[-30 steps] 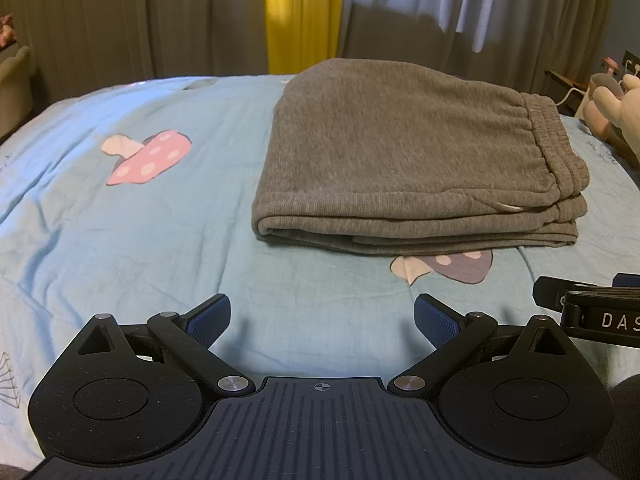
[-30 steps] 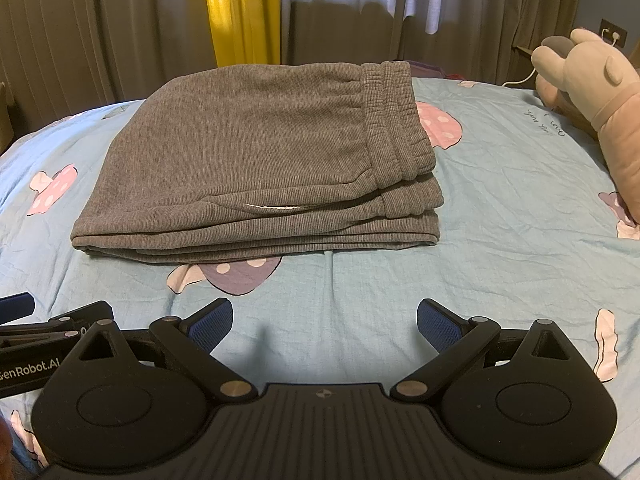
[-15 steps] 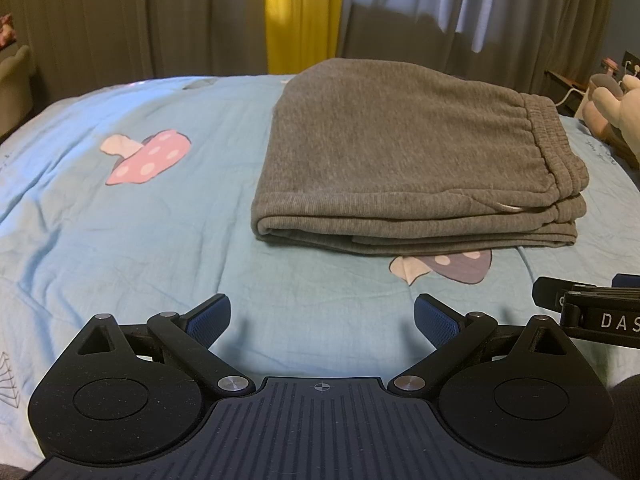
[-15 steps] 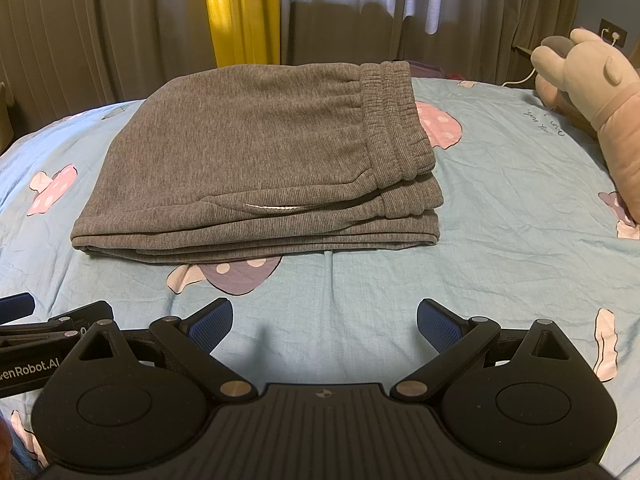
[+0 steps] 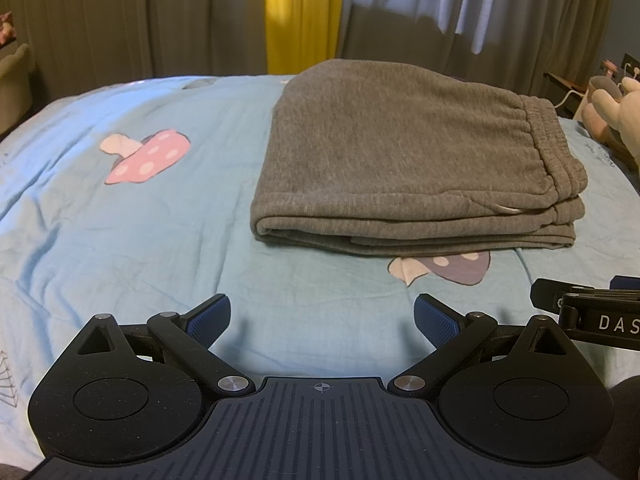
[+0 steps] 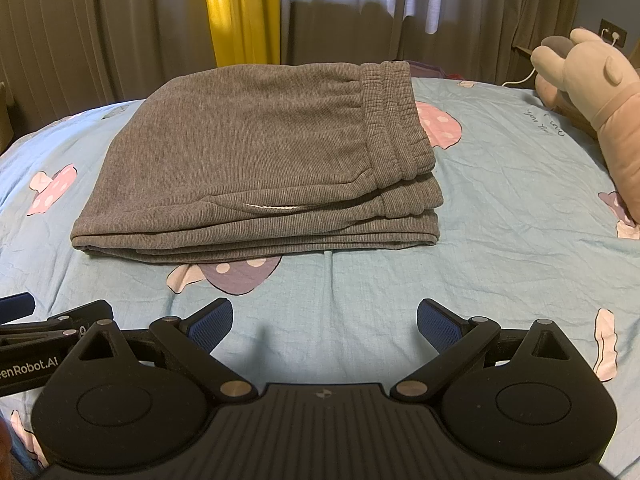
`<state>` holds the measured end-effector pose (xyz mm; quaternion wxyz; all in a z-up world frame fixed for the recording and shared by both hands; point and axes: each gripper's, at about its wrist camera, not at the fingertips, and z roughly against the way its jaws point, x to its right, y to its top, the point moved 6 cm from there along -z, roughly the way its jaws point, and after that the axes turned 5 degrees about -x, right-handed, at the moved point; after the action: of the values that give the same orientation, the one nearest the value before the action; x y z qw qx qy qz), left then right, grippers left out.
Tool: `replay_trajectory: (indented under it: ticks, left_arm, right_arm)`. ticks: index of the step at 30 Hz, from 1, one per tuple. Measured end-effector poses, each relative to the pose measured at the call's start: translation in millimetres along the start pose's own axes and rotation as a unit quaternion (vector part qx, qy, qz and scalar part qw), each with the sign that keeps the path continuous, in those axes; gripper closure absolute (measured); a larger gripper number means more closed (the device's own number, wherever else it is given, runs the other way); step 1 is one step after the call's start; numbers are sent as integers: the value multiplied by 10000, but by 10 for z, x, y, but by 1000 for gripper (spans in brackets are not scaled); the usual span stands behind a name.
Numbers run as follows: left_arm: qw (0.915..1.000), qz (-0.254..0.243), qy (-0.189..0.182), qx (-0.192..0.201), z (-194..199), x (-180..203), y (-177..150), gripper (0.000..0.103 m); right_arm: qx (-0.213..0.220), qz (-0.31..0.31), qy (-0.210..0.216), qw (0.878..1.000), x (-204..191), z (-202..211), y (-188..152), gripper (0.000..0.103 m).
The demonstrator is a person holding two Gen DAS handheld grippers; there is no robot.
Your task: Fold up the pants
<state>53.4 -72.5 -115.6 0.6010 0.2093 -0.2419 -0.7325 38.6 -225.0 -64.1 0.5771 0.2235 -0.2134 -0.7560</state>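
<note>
Grey sweatpants (image 5: 404, 160) (image 6: 260, 160) lie folded into a flat stack on the light blue bed sheet (image 5: 120, 220), elastic waistband on the right side, layered edges facing me. My left gripper (image 5: 322, 316) hovers open over the sheet, a short way in front of the stack and a little left of its middle, with nothing between its blue pads. My right gripper (image 6: 324, 318) is also open and empty, in front of the stack's right half. Each gripper shows at the edge of the other's view.
The sheet carries mushroom prints (image 5: 146, 156) (image 6: 236, 276). A pink plush toy (image 6: 592, 96) lies at the bed's right side, with a cable and wall socket (image 6: 614, 34) behind it. Grey and yellow curtains (image 6: 240, 12) hang beyond the bed.
</note>
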Motion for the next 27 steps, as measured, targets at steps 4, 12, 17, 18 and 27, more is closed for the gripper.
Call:
replay_trajectory:
  ticks: [4,12,17,18,27]
  left_arm:
    - [10000,2,3,-2,0,0,2,2]
    - [10000,1,-5,22,11,-5,13,2]
    - [10000,8,-13,38,13,-5,14,2]
    - [10000,8,-14,42,14,-6,15,2]
    - [10000,30,-26,47,22,-8,14,2]
  right_arm:
    - [1,3,0,10000,1,2,1,4]
    - [0,0,0,10000,1,2,-1,4]
    - [7,5,-7,10000,4,7,2,4]
    - [10,5,-9,10000,4,4,2,4]
    - [6,7,-23,10000,2,12,3,4]
